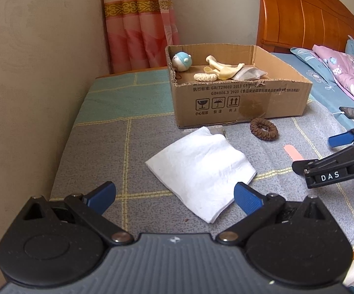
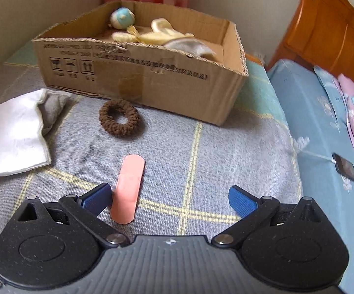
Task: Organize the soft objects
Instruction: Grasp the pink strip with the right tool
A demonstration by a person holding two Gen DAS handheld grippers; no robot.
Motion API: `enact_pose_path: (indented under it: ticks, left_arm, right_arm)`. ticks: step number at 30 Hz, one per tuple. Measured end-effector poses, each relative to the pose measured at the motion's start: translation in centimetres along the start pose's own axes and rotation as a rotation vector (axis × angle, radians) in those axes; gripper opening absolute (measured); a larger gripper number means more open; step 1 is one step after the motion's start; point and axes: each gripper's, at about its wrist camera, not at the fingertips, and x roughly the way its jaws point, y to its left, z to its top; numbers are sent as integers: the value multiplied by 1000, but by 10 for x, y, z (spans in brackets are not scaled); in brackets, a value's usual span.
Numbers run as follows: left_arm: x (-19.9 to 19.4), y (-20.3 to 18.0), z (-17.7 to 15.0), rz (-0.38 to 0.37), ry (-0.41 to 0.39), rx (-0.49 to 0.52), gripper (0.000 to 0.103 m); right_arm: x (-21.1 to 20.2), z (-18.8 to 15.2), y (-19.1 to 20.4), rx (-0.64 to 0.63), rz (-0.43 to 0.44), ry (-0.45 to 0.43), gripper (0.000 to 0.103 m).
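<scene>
Both jaws stand spread and empty — left gripper (image 1: 174, 197) over the white cloth (image 1: 201, 169), right gripper (image 2: 169, 197) beside the pink strip (image 2: 127, 187). Several soft things already lie in the cardboard box (image 2: 152, 83); cloth, strip and brown scrunchie (image 2: 119, 118) remain on the bed — roughly half done, I judge.

You looked over a bed covered by a grey and teal checked blanket (image 1: 98, 132) with yellow lines. A beige wall (image 1: 29, 49) ran along its left side, and a pink curtain (image 1: 137, 24) with a gold patterned band hung in the corner. To your right stood an orange wooden headboard (image 1: 304, 17), with a blue floral sheet (image 2: 307, 112), a purple floral quilt (image 1: 343, 71) and a dark phone (image 2: 345, 167) on a white cable.
</scene>
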Motion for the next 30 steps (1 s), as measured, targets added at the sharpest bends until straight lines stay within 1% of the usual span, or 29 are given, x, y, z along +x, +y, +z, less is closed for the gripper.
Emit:
enact_pose_path:
  ticks: [1, 4, 5, 7, 11, 13, 14, 16, 20, 24, 25, 30]
  left_arm:
    - [1, -1, 0, -4, 1, 1, 102]
    - [4, -3, 2, -18, 6, 6, 102]
    - [5, -4, 3, -21, 8, 10, 102]
    - [8, -8, 4, -30, 10, 23, 102]
    - [12, -16, 8, -41, 19, 47, 102]
    - [14, -20, 9, -46, 22, 56, 102]
    - [15, -22, 10, -48, 24, 60, 102]
    - [17, -25, 11, -48, 27, 65, 102]
    - [20, -30, 15, -55, 31, 77, 102]
    - [20, -36, 18, -63, 26, 88, 102]
    - [20, -37, 18, -66, 26, 91, 102]
    - [22, -42, 19, -71, 31, 104, 102]
  right_arm:
    - [-2, -3, -1, 4, 22, -13, 91]
    - [-6, -6, -2, 24, 70, -33, 78]
    - [-7, -7, -2, 32, 79, -39, 76]
    - [-10, -10, -1, 46, 101, -53, 66]
    - [-13, -10, 4, 42, 119, -77, 58]
    - [-13, -11, 5, 38, 122, -87, 49]
    - [-13, -10, 4, 34, 124, -91, 48]
    - [-12, -10, 3, 35, 129, -95, 40]
    - [-12, -11, 1, 27, 136, -100, 39]
    - [-14, -13, 2, 17, 137, -106, 24]
    - [-14, -13, 2, 14, 141, -107, 22]
    - [-15, -14, 1, 9, 147, -109, 22]
